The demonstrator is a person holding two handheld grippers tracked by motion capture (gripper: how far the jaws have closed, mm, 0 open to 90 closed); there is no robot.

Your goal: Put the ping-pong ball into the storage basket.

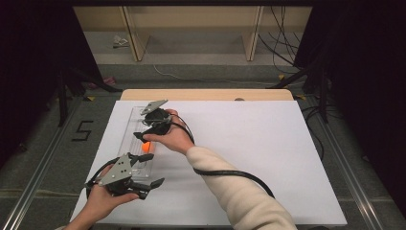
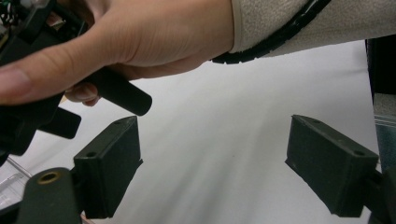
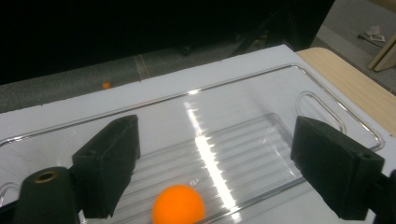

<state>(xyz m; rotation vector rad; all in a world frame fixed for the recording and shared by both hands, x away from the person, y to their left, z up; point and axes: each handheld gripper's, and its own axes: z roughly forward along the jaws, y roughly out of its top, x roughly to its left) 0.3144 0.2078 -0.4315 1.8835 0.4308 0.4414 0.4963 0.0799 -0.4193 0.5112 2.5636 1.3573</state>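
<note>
Orange ball (image 3: 179,204) lies loose in clear plastic tray (image 3: 327,109) on white surface (image 1: 249,148), at the surface's left side. Right tool (image 1: 143,139) hovers over the tray, jaws wide apart, ball between and below them, pads not touching it. Left tool (image 1: 152,184) sits near the tray's near end, jaws spread wide, nothing between them.

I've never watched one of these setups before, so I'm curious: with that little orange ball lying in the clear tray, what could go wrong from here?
1. The orange ball lies loose on the smooth clear tray; it could roll away.
2. The right gripper hangs open just above it, so a nudge might knock it.
3. The right gripper's cable trails across the table and may snag.
</note>
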